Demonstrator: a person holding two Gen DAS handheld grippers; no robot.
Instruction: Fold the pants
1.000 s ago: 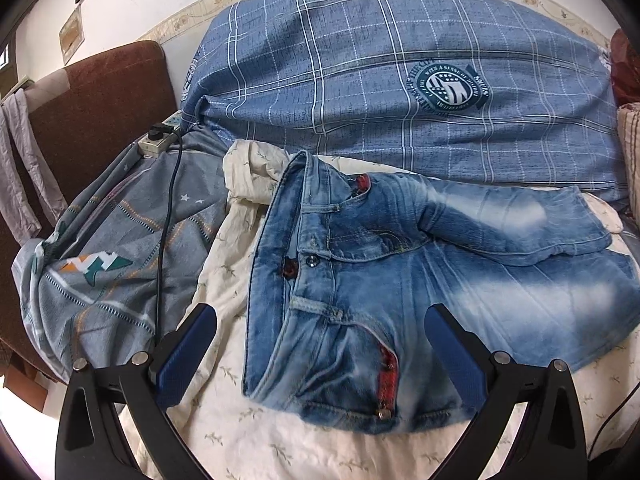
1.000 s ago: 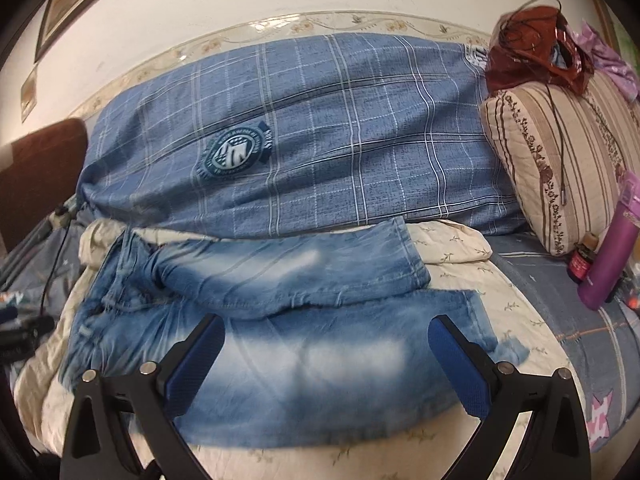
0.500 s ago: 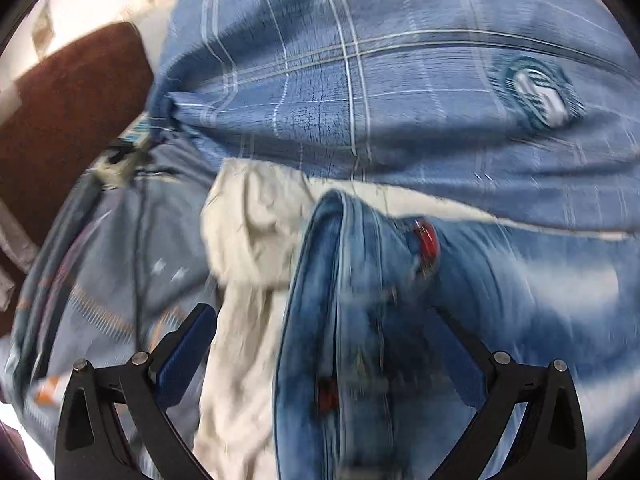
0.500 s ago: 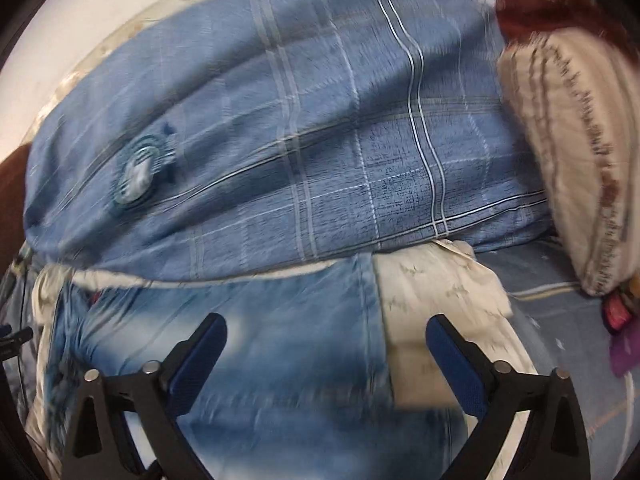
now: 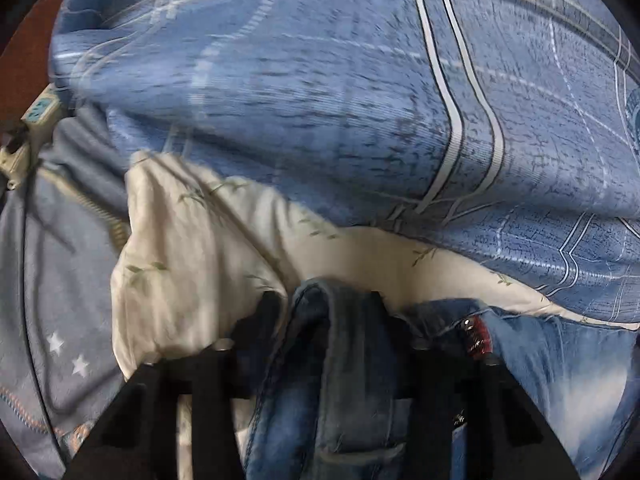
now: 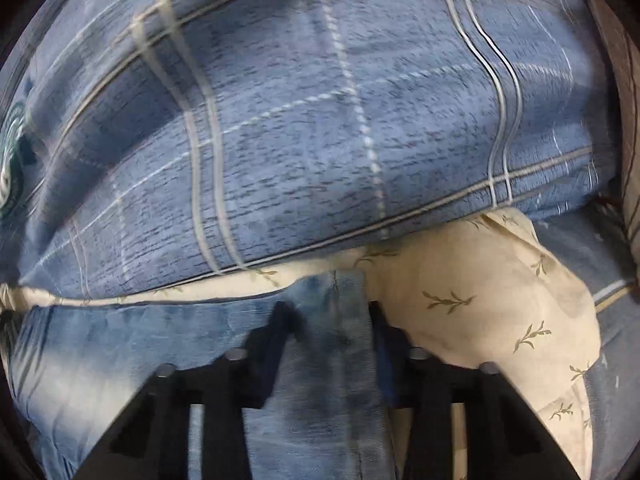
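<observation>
Denim dominates the near part of both wrist views: the faded blue jeans (image 5: pixel 560 364) lie flat on a cream bedsheet with a small green leaf print (image 5: pixel 192 248), which covers the bed surface.

Left gripper (image 5: pixel 322 312): jaws clenched on the bunched waistband at the far left corner of the jeans. A fold of denim stands up between the two black fingers (image 5: pixel 260 324). A red pocket trim with a metal rivet (image 5: pixel 476 336) sits just right of the grip.

Right gripper (image 6: pixel 332 316): jaws clenched on the far hem corner of the jeans (image 6: pixel 120 344). The leg fabric runs left from the grip; the cream sheet (image 6: pixel 480 312) lies bare to its right.

Surroundings:
- A large blue quilt with a white and grey check pattern (image 5: pixel 320 80) is bunched directly beyond both grips, touching the sheet's far edge and overhanging it. It fills the far part of the right view (image 6: pixel 320 120), where a round teal emblem (image 6: pixel 10 160) shows at the left edge.
- A grey-blue cover printed with white stars (image 5: pixel 52 280) lies left of the sheet.
- A white power strip (image 5: pixel 28 128) with a dark cable (image 5: pixel 28 320) rests at the far left.

Both views are motion-blurred.
</observation>
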